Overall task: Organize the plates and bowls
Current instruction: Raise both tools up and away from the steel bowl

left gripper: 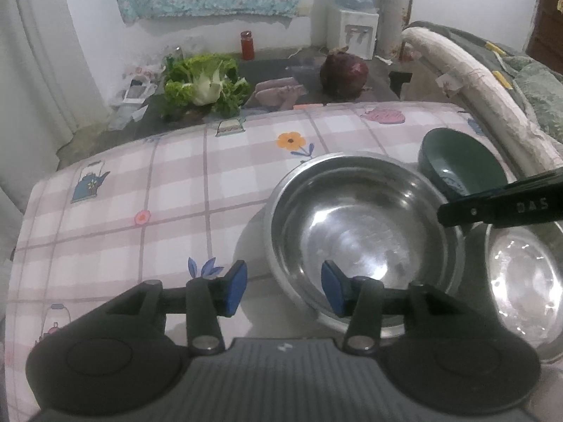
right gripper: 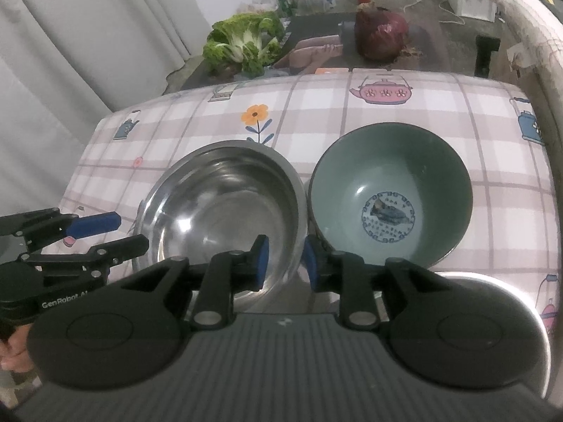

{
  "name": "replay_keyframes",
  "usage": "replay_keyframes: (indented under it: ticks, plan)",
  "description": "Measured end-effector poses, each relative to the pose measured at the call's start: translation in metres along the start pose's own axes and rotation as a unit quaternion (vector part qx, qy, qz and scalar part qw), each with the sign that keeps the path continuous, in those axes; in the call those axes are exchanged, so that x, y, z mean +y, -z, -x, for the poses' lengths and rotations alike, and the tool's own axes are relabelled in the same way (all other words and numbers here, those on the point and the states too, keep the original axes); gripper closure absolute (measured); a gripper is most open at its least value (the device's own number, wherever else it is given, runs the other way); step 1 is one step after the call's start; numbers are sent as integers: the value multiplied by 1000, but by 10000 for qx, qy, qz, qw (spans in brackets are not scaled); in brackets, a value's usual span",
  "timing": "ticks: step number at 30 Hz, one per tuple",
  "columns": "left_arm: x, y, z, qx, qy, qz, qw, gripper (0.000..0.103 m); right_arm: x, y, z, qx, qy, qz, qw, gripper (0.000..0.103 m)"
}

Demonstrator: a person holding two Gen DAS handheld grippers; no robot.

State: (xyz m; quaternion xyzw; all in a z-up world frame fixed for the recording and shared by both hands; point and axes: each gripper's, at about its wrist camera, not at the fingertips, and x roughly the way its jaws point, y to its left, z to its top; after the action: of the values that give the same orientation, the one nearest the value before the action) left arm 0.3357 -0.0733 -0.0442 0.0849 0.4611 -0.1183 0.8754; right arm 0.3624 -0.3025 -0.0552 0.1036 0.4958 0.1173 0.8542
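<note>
So, left wrist view: three bowls on the checked tablecloth (left gripper: 176,183), two steel bowls (left gripper: 362,232) and one green bowl (left gripper: 461,165). Left gripper (left gripper: 285,288) jaws apart astride the near steel rim, not pressing.
Right wrist view: right gripper (right gripper: 285,260) jaws slightly apart around the same bowl's right rim, contact unclear.

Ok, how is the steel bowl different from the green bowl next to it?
The steel bowl is shiny bare metal; the green bowl is matte glazed with a blue motif at its bottom. The steel bowl has a flat rolled rim, the green bowl a thin dark edge. Both sit upright, empty and side by side on the checked tablecloth.
</note>
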Motion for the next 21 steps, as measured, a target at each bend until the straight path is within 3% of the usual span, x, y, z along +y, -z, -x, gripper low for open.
replay_keyframes:
  ticks: [3, 8, 21]
  plan:
    - [-1, -1, -7, 62, -32, -7, 10000, 56, 1, 0, -3, 23, 65, 35, 10000, 81]
    - [1, 0, -17, 224, -60, 36, 9997, 74, 8, 1, -11, 51, 210, 189, 9996, 80]
    - [31, 11, -13, 359, -225, 284, 9987, 76, 32, 2, -17, 136, -40, 363, 9992, 82]
